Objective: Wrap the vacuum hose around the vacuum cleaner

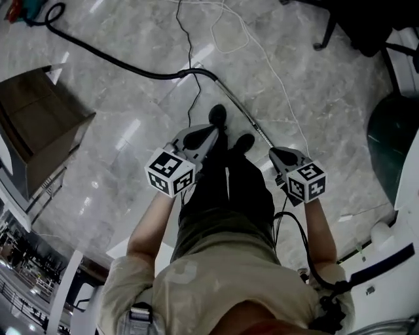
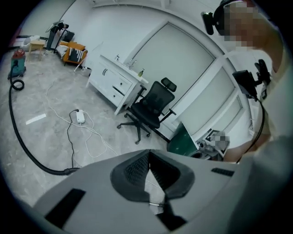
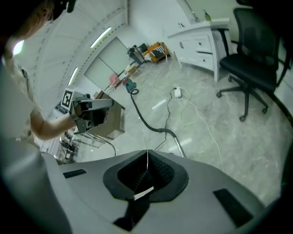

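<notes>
The black vacuum hose (image 1: pixel 111 60) lies on the marble floor and joins a metal wand (image 1: pixel 243 112) that ends near my shoes. The teal and red vacuum cleaner (image 1: pixel 21 10) stands far off at the top left. In the left gripper view the vacuum cleaner (image 2: pixel 17 64) sits at the far left, with the hose (image 2: pixel 20 141) curving toward me. My left gripper (image 1: pixel 211 133) and right gripper (image 1: pixel 275 152) hang in front of my legs, both shut and empty, well above the floor. The right gripper view shows the hose (image 3: pixel 145 118), the wand (image 3: pixel 177 144) and the left gripper (image 3: pixel 94 113).
A brown cardboard box (image 1: pixel 46 124) stands at the left. A black cable (image 1: pixel 188 39) and a white cable (image 1: pixel 262 55) trail across the floor to a power strip (image 2: pixel 80 117). An office chair (image 2: pixel 151 107), a white cabinet (image 2: pixel 112 82) and a green bin (image 1: pixel 393 150) stand around.
</notes>
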`<move>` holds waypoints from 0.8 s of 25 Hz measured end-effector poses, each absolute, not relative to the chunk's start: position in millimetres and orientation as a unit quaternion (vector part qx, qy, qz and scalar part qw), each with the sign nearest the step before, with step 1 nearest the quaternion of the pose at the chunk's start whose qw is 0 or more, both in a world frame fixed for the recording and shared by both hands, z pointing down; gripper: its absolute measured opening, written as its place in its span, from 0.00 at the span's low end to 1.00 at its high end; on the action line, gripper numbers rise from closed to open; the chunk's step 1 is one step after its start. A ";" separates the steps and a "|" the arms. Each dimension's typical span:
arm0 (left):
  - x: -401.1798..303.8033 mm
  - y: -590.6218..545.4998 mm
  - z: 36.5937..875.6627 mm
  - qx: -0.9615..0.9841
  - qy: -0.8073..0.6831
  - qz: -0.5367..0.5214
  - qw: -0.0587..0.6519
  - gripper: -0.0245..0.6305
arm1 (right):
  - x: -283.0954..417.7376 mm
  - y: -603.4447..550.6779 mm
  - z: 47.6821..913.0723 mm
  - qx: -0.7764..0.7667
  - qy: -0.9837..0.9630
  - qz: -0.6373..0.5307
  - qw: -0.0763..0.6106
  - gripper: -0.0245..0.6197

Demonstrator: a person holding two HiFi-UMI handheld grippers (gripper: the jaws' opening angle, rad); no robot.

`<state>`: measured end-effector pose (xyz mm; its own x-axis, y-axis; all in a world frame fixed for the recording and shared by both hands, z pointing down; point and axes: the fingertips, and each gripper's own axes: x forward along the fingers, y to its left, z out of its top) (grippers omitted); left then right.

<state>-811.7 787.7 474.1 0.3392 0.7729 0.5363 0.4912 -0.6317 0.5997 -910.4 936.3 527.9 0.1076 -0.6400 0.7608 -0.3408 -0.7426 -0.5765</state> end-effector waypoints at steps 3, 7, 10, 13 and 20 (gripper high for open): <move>-810.3 793.1 539.8 0.796 0.395 0.431 0.158 0.05 | -923.9 944.6 613.8 -0.707 0.311 -0.613 0.168 0.04; -823.9 793.6 635.5 0.782 0.403 0.456 0.138 0.05 | -952.3 954.0 729.6 -0.700 0.289 -0.641 0.122 0.04; -827.8 798.5 703.4 0.772 0.417 0.468 0.102 0.05 | -966.7 960.0 801.5 -0.700 0.277 -0.650 0.110 0.04; -833.1 822.3 761.7 0.753 0.464 0.464 0.050 0.05 | -986.5 969.2 845.4 -0.691 0.250 -0.656 0.171 0.04; -850.1 868.0 880.7 0.661 0.587 0.439 -0.162 0.05 | -1041.0 974.1 891.0 -0.671 0.188 -0.660 0.281 0.04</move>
<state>-850.1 868.0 880.7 -0.0734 0.6334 0.7703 0.9179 -0.2592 0.3006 -1041.0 974.1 891.0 0.0588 -0.6225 0.7804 0.1185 -0.7719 -0.6247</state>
